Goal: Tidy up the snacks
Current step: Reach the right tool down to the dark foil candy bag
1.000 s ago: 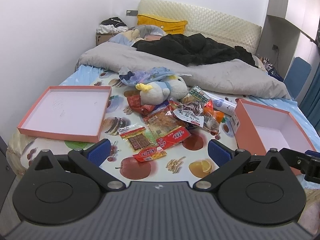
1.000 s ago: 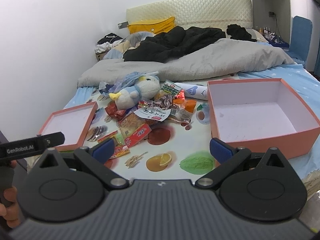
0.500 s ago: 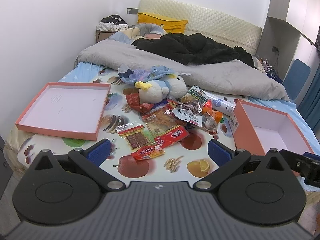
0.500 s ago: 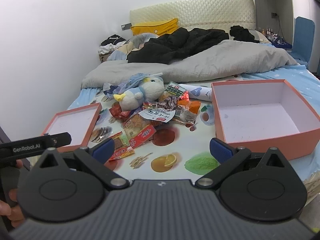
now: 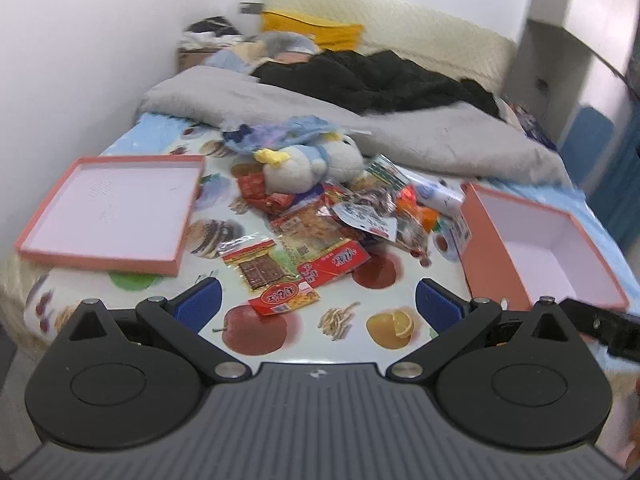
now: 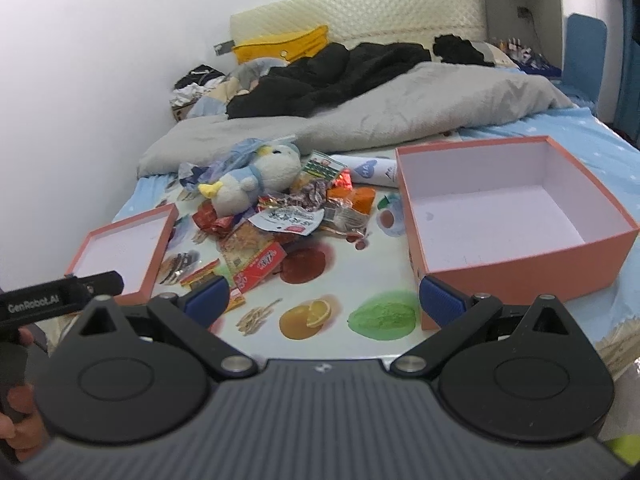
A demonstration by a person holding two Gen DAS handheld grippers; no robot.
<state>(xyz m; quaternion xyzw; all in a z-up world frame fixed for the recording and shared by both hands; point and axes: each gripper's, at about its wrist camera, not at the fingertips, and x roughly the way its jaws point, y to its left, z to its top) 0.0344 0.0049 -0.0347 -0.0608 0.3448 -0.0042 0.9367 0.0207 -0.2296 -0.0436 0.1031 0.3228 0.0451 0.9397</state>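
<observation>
On bed, snack pile [image 5: 332, 224] ahead of both fingers | left gripper [image 5: 318, 306] spread, empty | right gripper [image 6: 324, 300] spread, empty

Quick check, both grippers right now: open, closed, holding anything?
Left gripper: open, holding nothing, above the snack pile.
Right gripper: open, holding nothing, beside the pink box.

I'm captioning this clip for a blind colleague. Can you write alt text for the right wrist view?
The right gripper, jaws open and empty, hovers over a fruit-print sheet on a bed, facing a heap of snack packets around a plush penguin. An empty salmon box sits to the right and its shallow lid to the left.
</observation>
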